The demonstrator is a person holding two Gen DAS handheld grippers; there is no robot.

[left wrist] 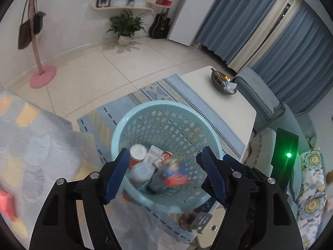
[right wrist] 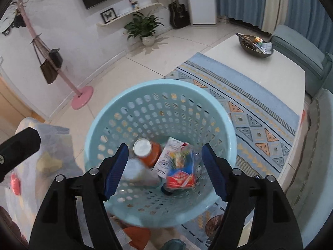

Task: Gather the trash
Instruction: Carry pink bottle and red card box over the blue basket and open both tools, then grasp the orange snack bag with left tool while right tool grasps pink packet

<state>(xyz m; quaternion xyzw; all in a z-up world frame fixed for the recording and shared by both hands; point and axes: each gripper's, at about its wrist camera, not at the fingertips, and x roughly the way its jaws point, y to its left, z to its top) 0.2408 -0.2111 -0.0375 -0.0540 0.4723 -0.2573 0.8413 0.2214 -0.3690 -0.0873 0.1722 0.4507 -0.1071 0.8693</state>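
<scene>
A light blue perforated basket (left wrist: 145, 109) stands on the rug; it also shows in the right wrist view (right wrist: 116, 100). Inside lie an orange bottle with a white cap (right wrist: 148, 151), a white carton (right wrist: 164, 162), a clear bottle with a red and blue label (right wrist: 182, 176) and a pale bottle (right wrist: 137, 173). In the left wrist view the labelled bottle (left wrist: 174, 173) is blurred. My left gripper (left wrist: 164, 160) is open and empty above the basket. My right gripper (right wrist: 164, 156) is open and empty above the basket.
A white coffee table (right wrist: 270, 68) holds a dark bowl of small items (right wrist: 255, 43). A patterned blue rug (right wrist: 249, 112) lies under the basket. A patterned cloth (left wrist: 31, 145) lies at the left. A pink coat stand (right wrist: 81, 98), a potted plant (right wrist: 145, 27) and a sofa (left wrist: 270, 104) stand around.
</scene>
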